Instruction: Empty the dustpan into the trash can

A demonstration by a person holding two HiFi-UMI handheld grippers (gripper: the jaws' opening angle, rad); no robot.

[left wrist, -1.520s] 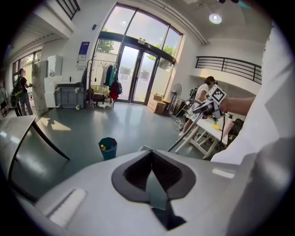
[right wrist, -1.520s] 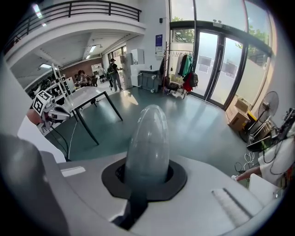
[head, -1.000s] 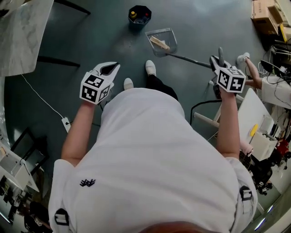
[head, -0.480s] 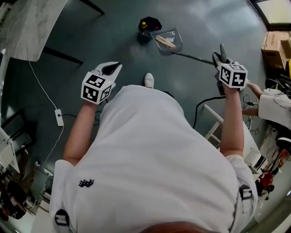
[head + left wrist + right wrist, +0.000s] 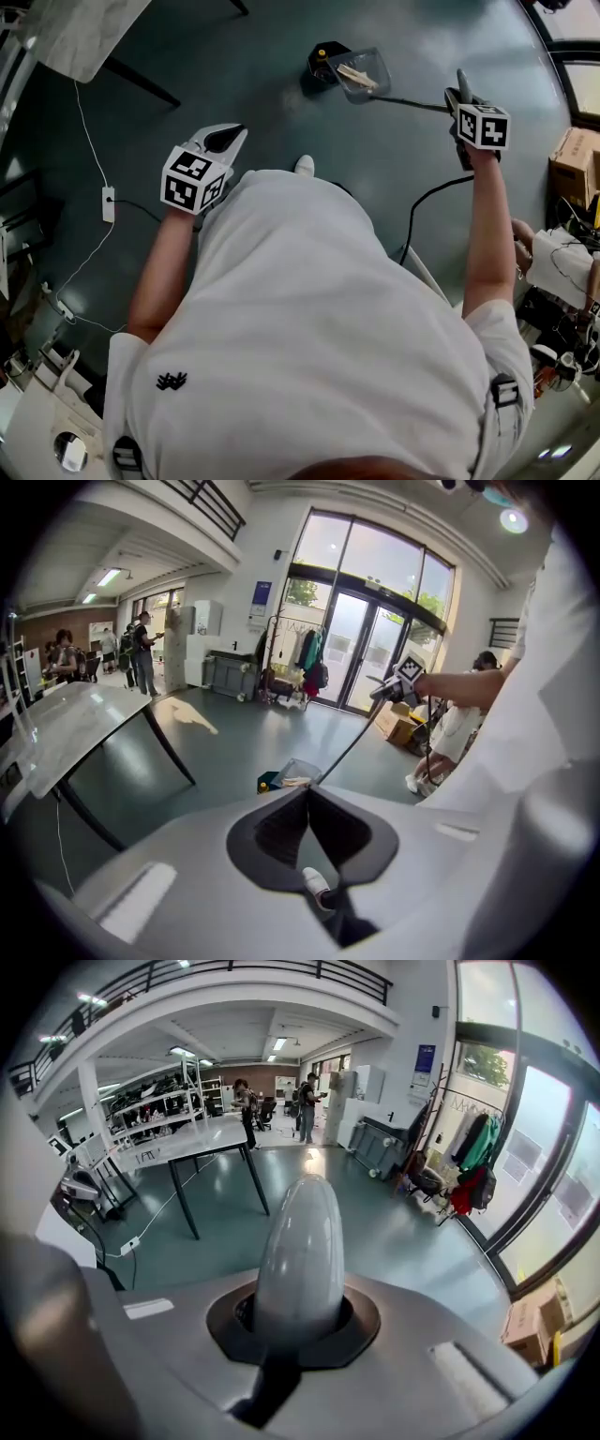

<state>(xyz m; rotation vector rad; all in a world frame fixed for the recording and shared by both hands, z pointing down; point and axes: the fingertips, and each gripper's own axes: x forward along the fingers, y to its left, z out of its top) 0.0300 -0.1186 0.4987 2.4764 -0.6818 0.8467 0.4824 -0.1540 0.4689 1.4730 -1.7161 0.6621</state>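
Observation:
The clear dustpan point(image 5: 364, 75) holds pale wood-coloured scraps and hangs off the floor, right beside the black trash can point(image 5: 323, 58); it may overlap the can's right rim. Its thin dark rod point(image 5: 412, 103) runs back to my right gripper point(image 5: 465, 94), which is shut on the grey handle end point(image 5: 300, 1260). My left gripper point(image 5: 223, 141) is raised at my left side, shut, with nothing in it. The left gripper view shows its closed tips point(image 5: 307, 791), with the dustpan point(image 5: 302, 772), the trash can point(image 5: 268, 782) and the rod point(image 5: 352, 742) beyond them.
A pale table point(image 5: 84, 28) stands at the far left. A white cable with a power strip point(image 5: 109, 203) lies on the floor to my left, a black cable point(image 5: 427, 202) to my right. Cardboard boxes point(image 5: 572, 159) and clutter fill the right edge. My shoe point(image 5: 304, 166) points at the can.
I have walked toward the trash can. The right gripper has carried the dustpan forward, from well right of the can to right beside its rim. The left gripper has kept its pose.

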